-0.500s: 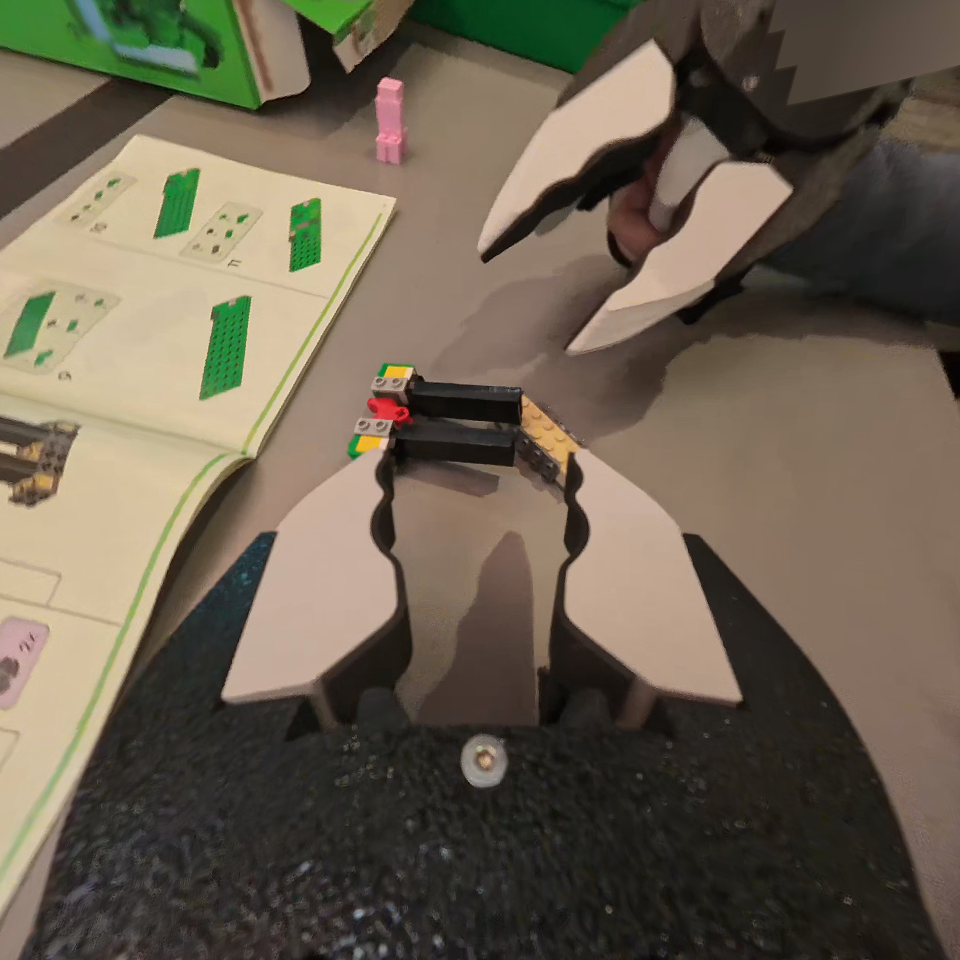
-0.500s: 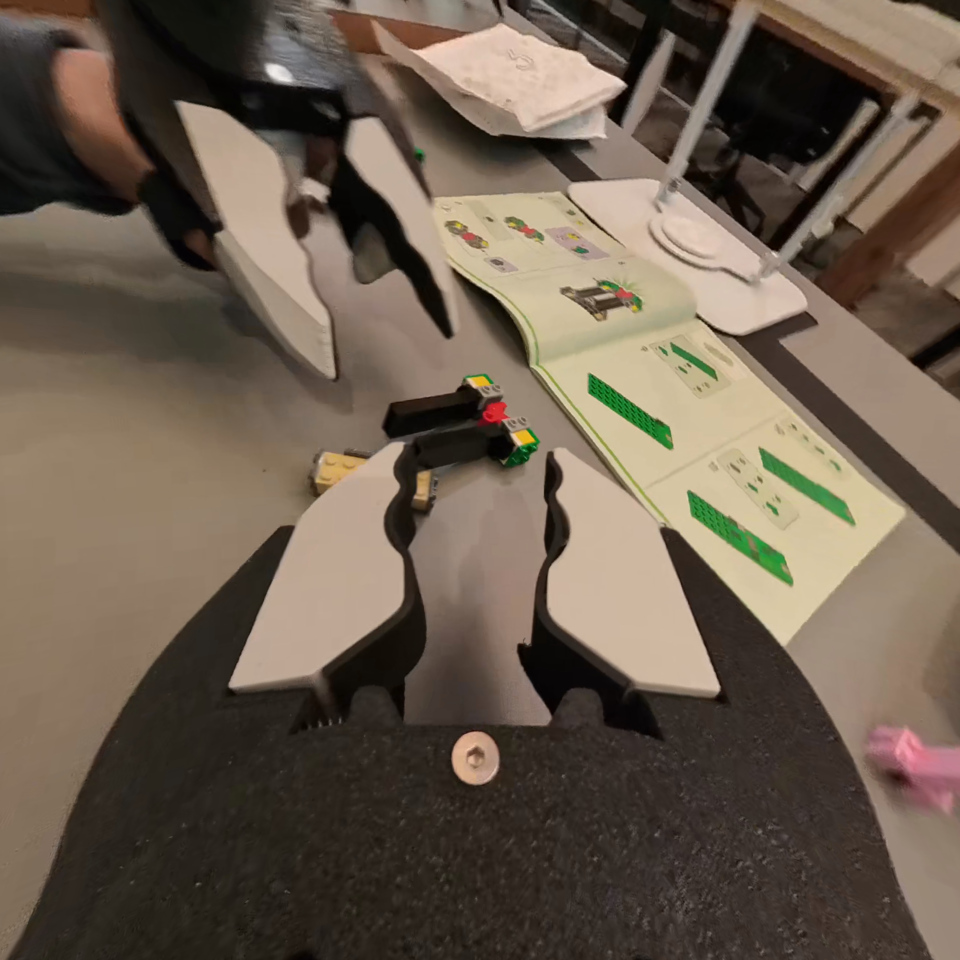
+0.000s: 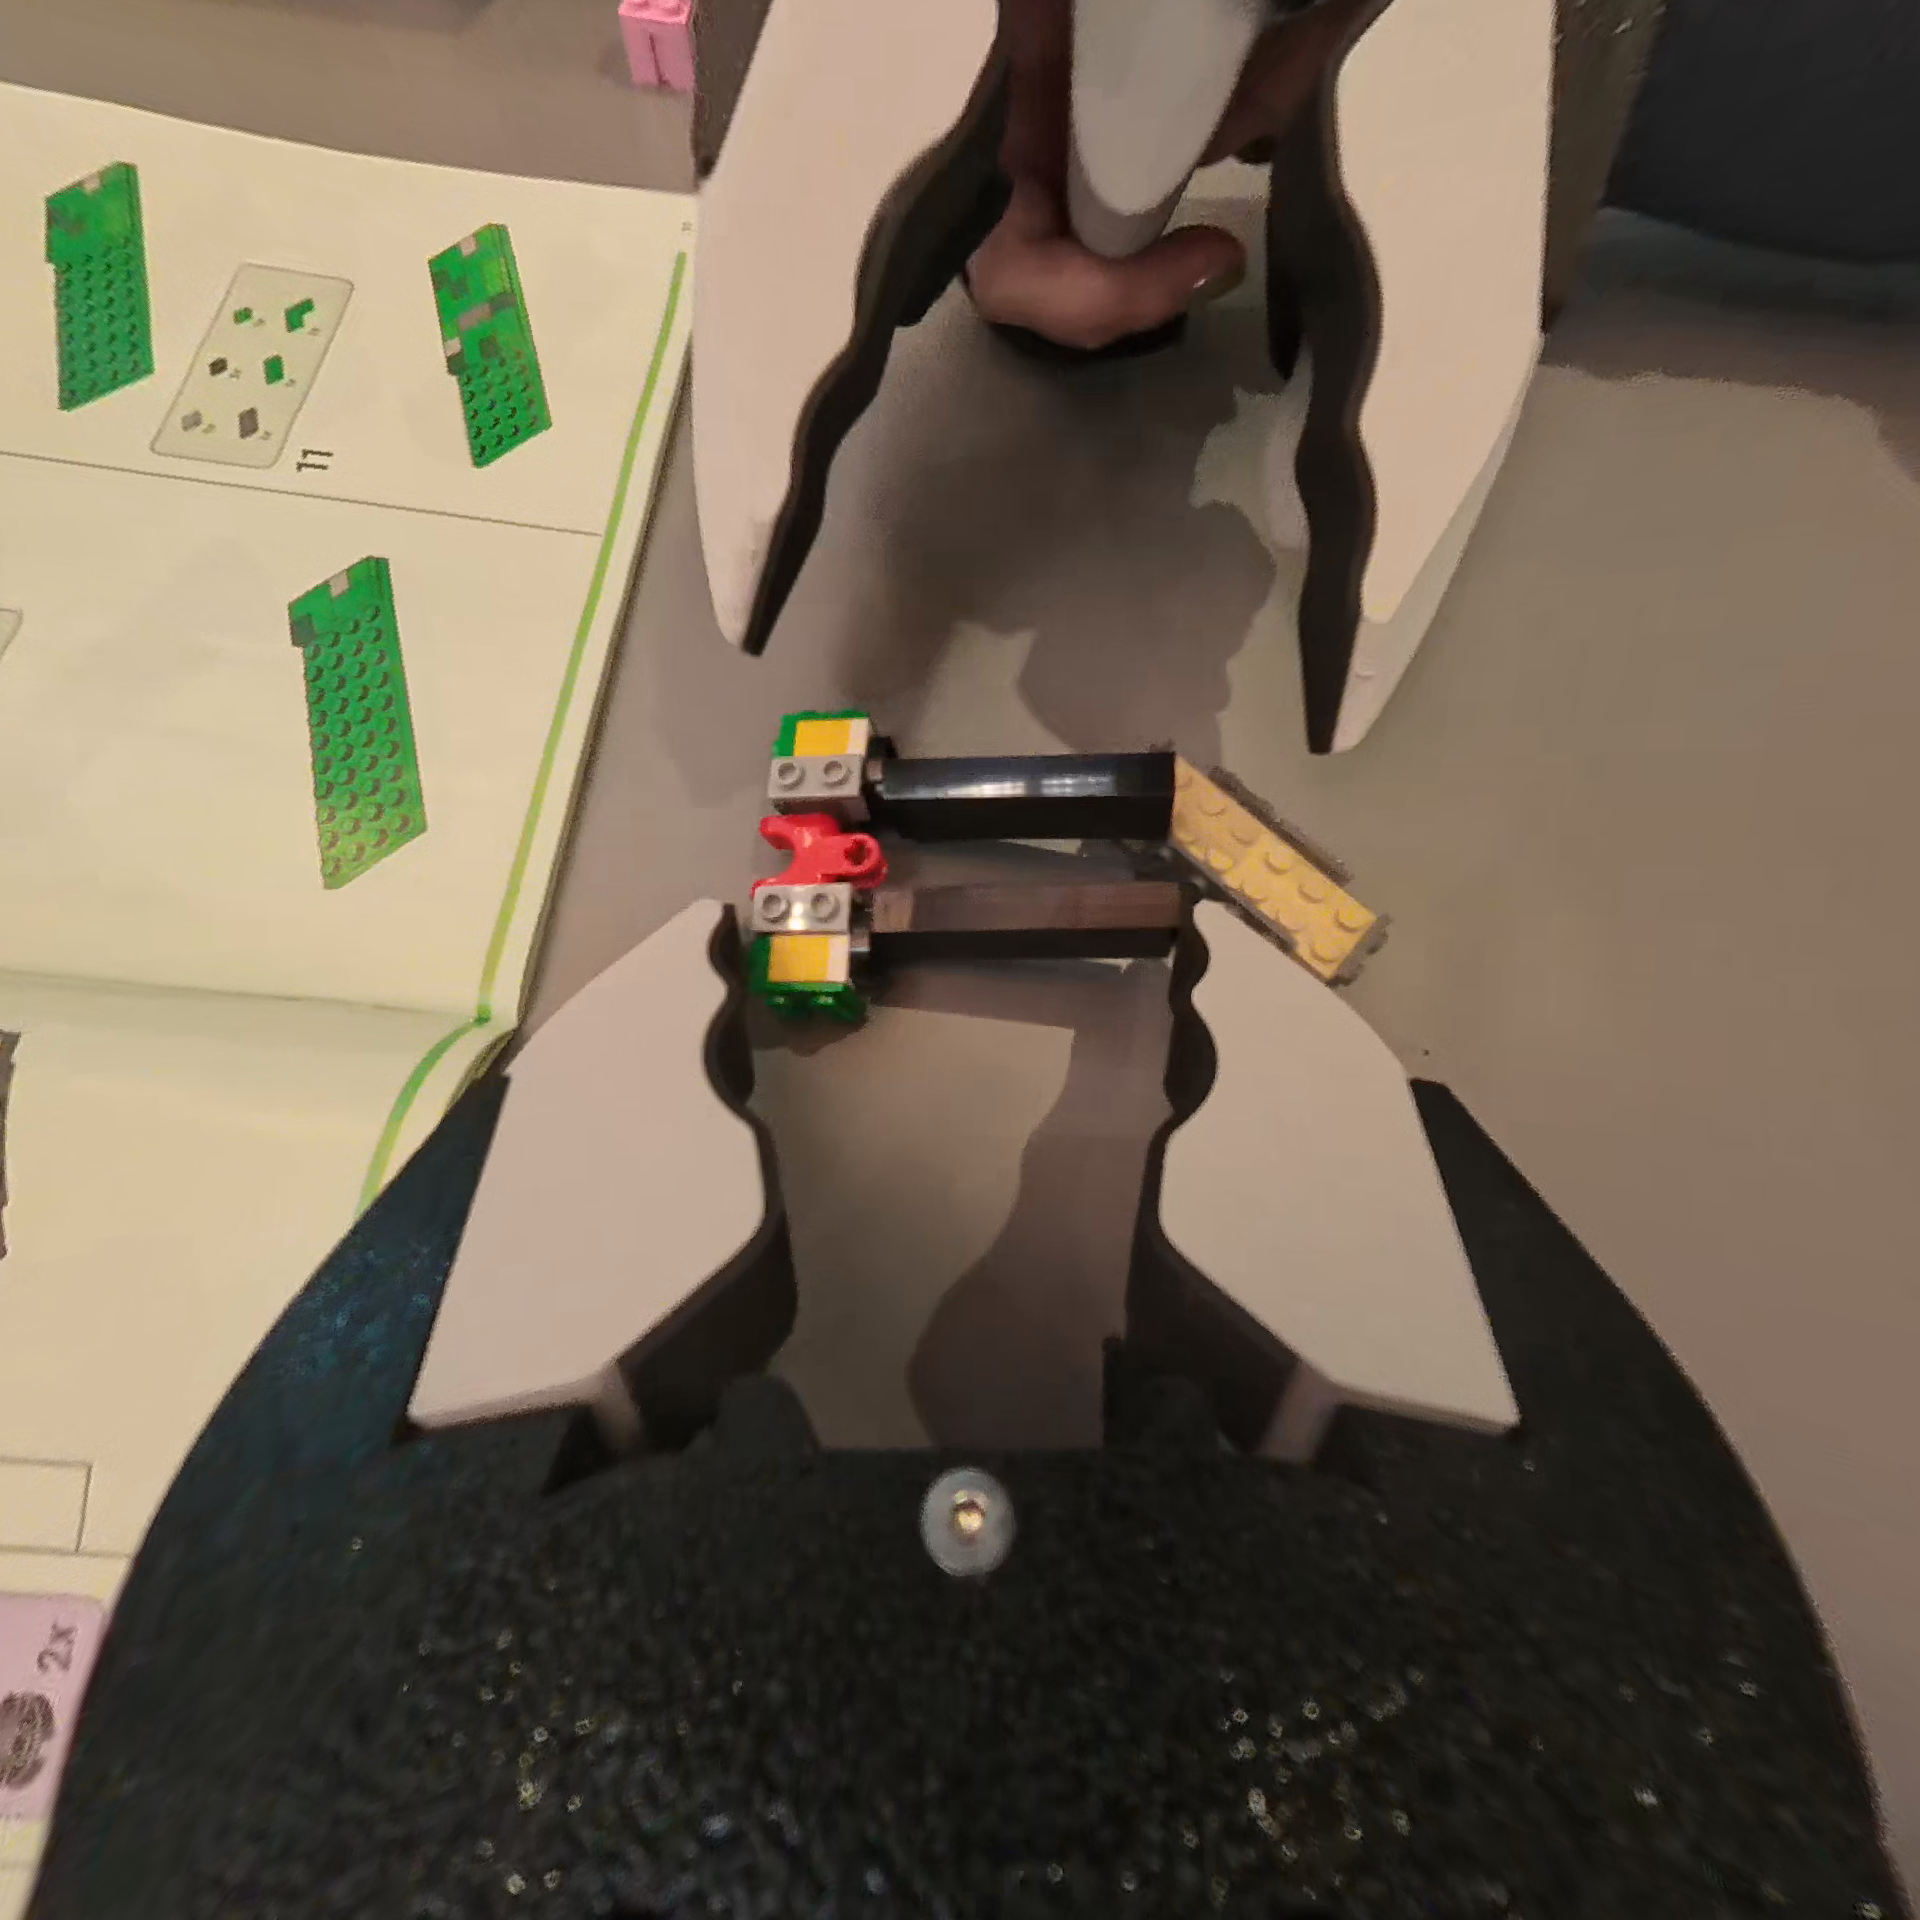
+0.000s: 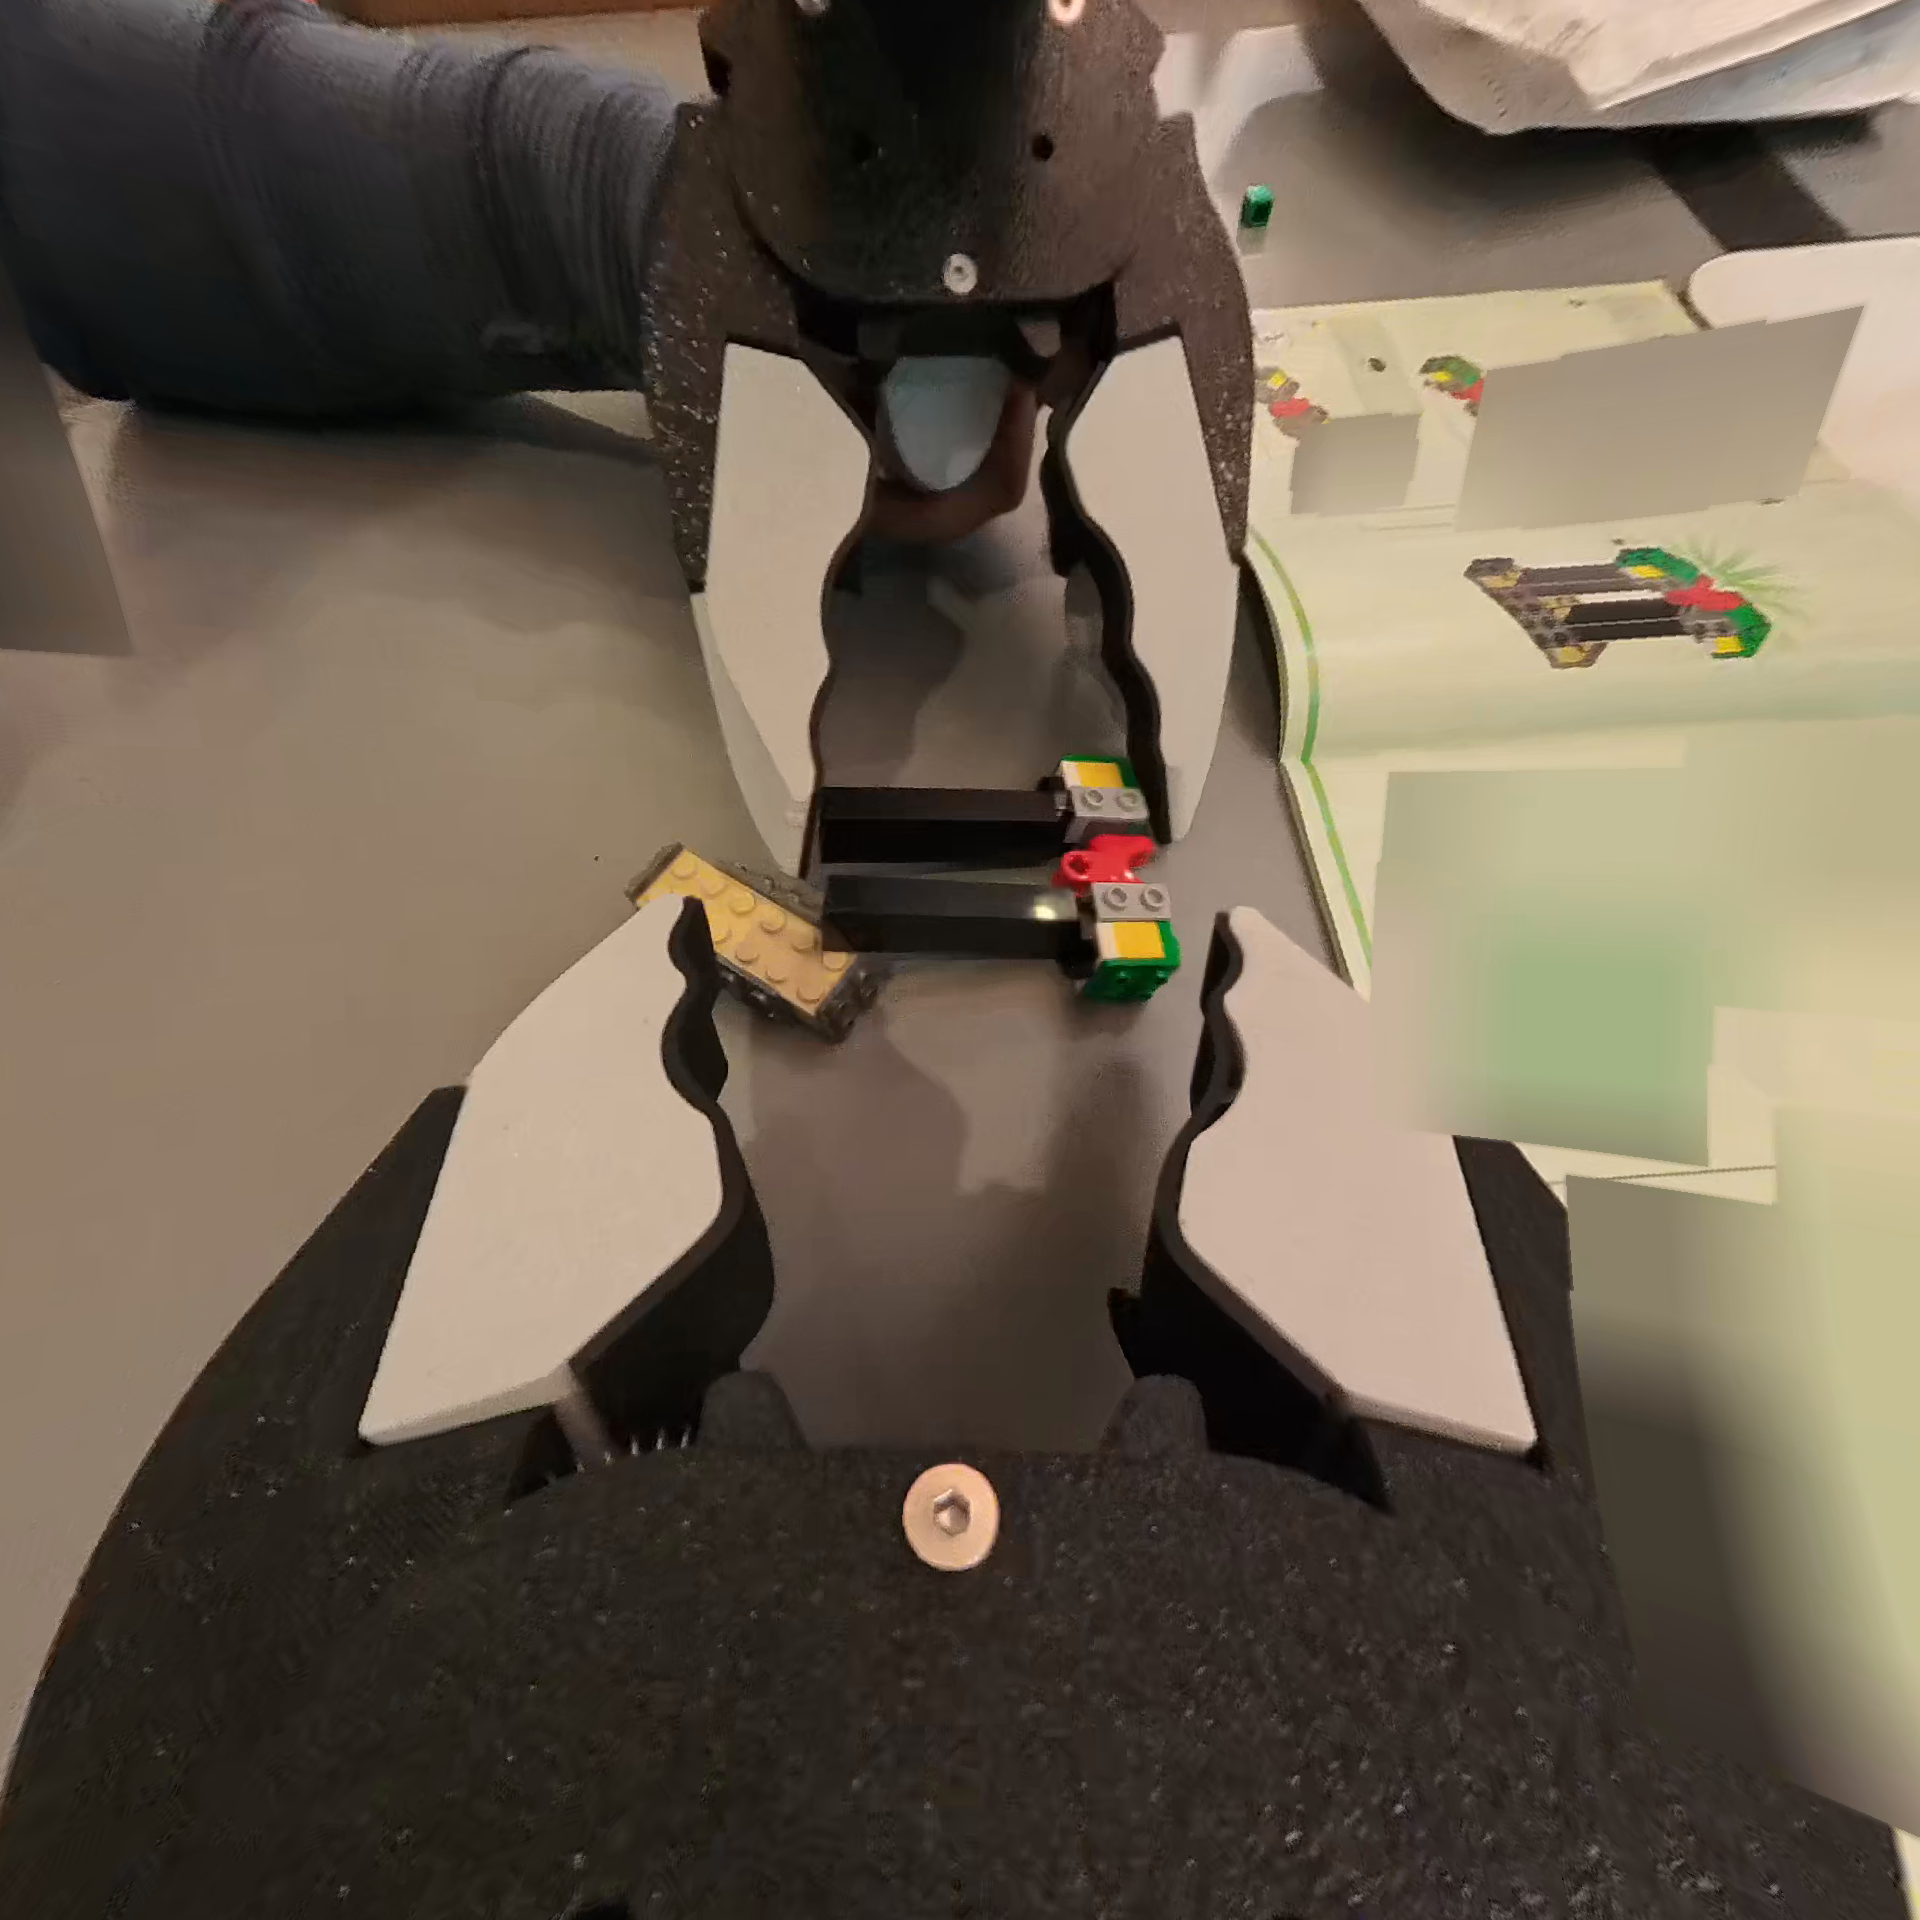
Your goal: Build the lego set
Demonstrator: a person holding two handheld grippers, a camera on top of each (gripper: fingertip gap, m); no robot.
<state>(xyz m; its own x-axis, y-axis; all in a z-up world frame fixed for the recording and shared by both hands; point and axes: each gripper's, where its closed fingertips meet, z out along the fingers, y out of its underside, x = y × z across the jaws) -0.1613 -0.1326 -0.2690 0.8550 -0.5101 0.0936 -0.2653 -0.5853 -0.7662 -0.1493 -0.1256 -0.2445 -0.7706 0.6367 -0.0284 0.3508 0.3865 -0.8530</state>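
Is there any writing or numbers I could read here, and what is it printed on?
I don't quote writing, only where it stands.
Instruction booklet: a small printed number beside a parts box.
Lilac panel at the booklet's lower corner: a short printed mark.
Lego assembly: no writing visible.

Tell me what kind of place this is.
Probably an indoor hobby or work table: a flat grey tabletop, an open pale-green instruction booklet and a half-built black, tan, red and green brick assembly between two open grippers.
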